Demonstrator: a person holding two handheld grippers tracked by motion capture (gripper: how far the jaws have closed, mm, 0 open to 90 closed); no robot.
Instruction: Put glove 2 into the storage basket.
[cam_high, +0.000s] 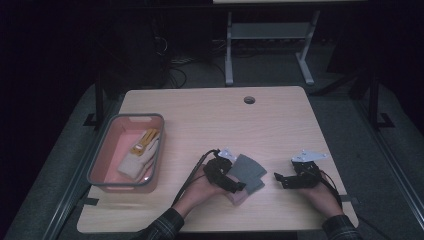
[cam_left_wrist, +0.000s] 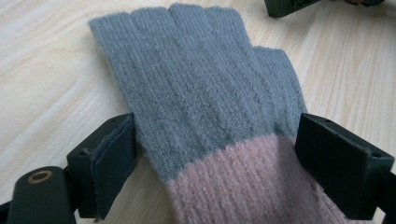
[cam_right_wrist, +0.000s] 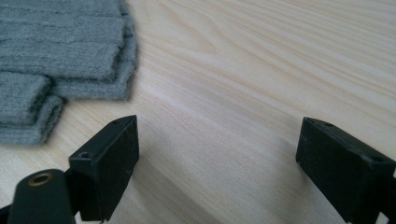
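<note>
1. Your left gripper (cam_left_wrist: 217, 154) is nearest: jaws wide either side of the glove (cam_left_wrist: 205, 107), at the grey/pink join, pads not pressing.
2. Glove lies flat on the table (cam_high: 210, 115), near front edge, btwn both grippers.
3. Your right gripper (cam_right_wrist: 217, 163) is released, nothing in it, just right of the glove's fingertips.
4. Tray (cam_high: 100, 165) sits far left w/ another glove (cam_high: 140, 152) inside.

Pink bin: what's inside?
The pink bin holds a white and yellow glove lying on its floor toward the right wall. Bare pink floor shows on its left. Whatever lies under the glove is covered, so a second glove there cannot be ruled out.
</note>
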